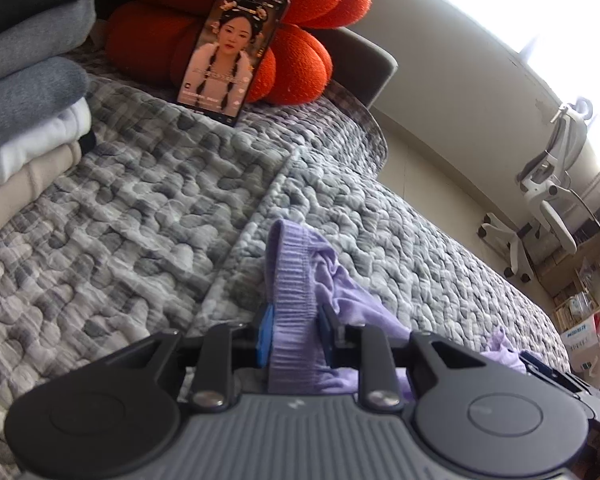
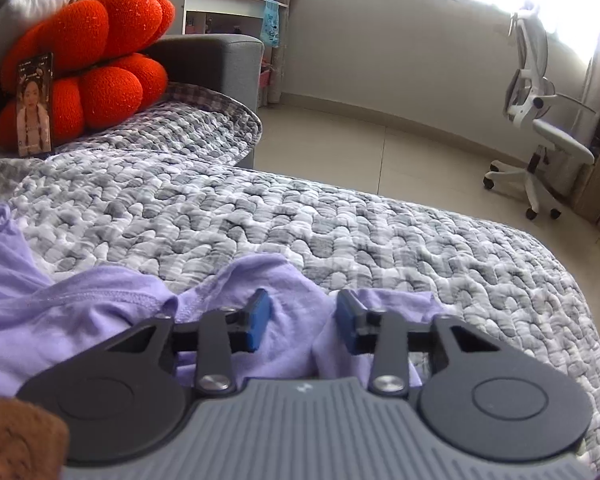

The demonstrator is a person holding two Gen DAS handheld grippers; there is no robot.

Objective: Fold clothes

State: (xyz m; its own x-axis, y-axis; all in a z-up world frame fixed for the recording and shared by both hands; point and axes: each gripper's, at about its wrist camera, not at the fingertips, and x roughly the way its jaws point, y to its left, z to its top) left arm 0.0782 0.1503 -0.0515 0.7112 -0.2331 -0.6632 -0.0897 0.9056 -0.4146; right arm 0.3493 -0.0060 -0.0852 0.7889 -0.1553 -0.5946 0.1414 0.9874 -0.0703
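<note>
A lilac garment (image 1: 300, 280) with a ribbed band stands up between the blue pads of my left gripper (image 1: 296, 330), which is shut on that band. The rest of the lilac garment (image 2: 60, 312) lies crumpled on the grey quilted bed cover (image 2: 340, 224). My right gripper (image 2: 304, 320) hovers low over a fold of the cloth with its blue pads (image 2: 260, 320) apart, open; cloth lies between and under them, not pinched. The right gripper's tip (image 1: 540, 364) shows at the lower right of the left wrist view.
A stack of folded clothes (image 1: 28, 120) sits at the left on the bed. An orange flower cushion (image 1: 260, 20) props up a phone (image 1: 232, 52) playing a video. Beyond the bed edge are tiled floor (image 2: 380, 148), a white office chair (image 2: 540, 120) and a grey sofa arm (image 2: 220, 64).
</note>
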